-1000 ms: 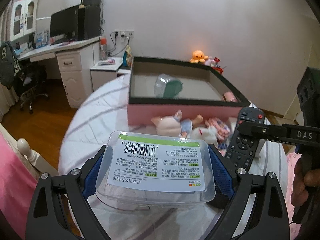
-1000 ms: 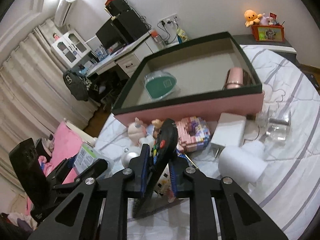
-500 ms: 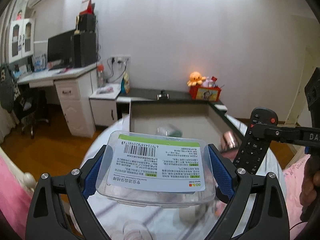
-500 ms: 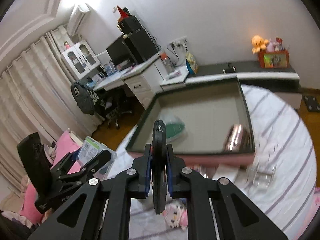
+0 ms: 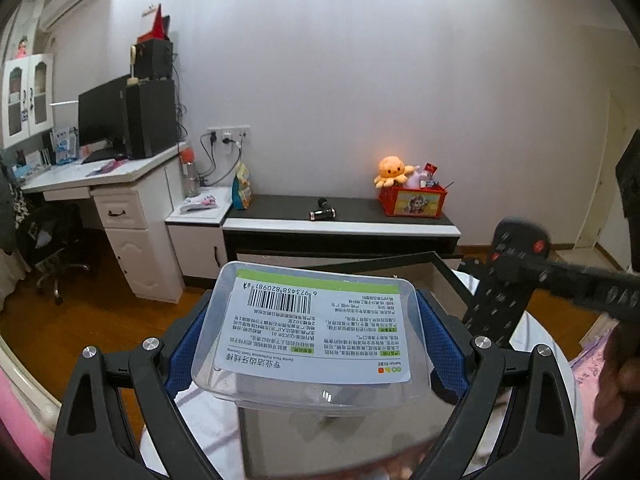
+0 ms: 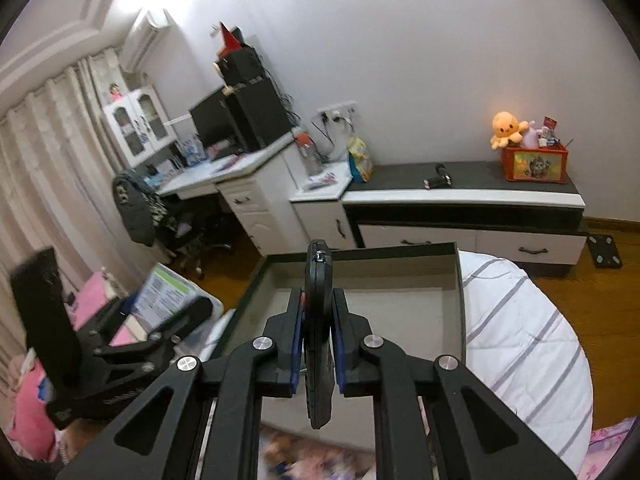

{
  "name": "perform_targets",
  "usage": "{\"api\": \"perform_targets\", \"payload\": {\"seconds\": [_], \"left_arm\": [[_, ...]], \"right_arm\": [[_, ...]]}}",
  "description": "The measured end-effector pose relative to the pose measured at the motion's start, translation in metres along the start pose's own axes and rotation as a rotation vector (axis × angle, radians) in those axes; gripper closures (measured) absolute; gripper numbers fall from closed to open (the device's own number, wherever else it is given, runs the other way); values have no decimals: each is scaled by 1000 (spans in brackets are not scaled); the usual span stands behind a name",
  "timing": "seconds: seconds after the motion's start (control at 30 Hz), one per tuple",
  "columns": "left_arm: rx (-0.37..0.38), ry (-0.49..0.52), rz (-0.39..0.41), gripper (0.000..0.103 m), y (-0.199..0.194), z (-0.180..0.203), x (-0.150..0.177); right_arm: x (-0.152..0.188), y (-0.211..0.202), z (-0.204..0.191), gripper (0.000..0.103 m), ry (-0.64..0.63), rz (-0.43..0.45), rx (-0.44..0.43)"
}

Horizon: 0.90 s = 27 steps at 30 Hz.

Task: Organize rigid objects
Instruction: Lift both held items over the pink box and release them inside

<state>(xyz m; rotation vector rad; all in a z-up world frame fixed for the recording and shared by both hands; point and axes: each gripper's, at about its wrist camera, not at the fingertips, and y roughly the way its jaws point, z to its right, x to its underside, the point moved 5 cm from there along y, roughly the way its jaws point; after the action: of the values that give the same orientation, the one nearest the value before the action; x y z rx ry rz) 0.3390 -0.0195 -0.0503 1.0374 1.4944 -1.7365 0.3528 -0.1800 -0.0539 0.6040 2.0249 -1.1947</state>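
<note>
My left gripper (image 5: 312, 344) is shut on a clear plastic box (image 5: 316, 332) with a white and green barcode label, held flat above the open box (image 5: 448, 276). My right gripper (image 6: 318, 328) is shut on a black remote control (image 6: 318, 320), held on edge over the same open box (image 6: 459, 280), which has dark rims and a tan inside. The remote (image 5: 508, 284) shows at right in the left wrist view. The left gripper with the plastic box (image 6: 164, 300) shows at left in the right wrist view.
The open box sits on a white striped bed cover (image 6: 520, 336). Blurred toys (image 6: 316, 460) lie in front of the box. A low black-topped cabinet (image 5: 340, 220), a white desk (image 5: 100, 176) and wooden floor lie beyond.
Both grippers have risen and moved forward over the open box, each keeping its object. The toys in front of the box have dropped out of the left view.
</note>
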Motion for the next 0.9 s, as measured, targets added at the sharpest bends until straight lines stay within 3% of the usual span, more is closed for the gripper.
{"api": "perform_targets", "payload": {"seconds": [0.23, 0.4, 0.43, 0.47, 0.57, 0.7, 0.77, 0.9], "left_arm": [[2, 10, -98, 8, 64, 6, 1], [2, 21, -166, 8, 94, 10, 8], [-3, 25, -178, 6, 99, 10, 9], [-8, 30, -190, 4, 102, 10, 11], [-17, 21, -179, 0, 99, 7, 10], [-51, 10, -142, 0, 84, -1, 10], [-58, -16, -126, 0, 73, -8, 12], [-63, -53, -88, 0, 40, -20, 17]], "right_arm": [[11, 56, 32, 91, 10, -88, 84], [8, 73, 47, 83, -2, -100, 158], [9, 76, 49, 69, -5, -109, 165], [11, 81, 52, 47, -2, -125, 171], [15, 86, 60, 23, 10, -136, 205], [19, 80, 59, 16, 30, -139, 211], [20, 73, 55, 0, 31, -133, 221], [21, 54, 45, 0, 34, -107, 224]]}}
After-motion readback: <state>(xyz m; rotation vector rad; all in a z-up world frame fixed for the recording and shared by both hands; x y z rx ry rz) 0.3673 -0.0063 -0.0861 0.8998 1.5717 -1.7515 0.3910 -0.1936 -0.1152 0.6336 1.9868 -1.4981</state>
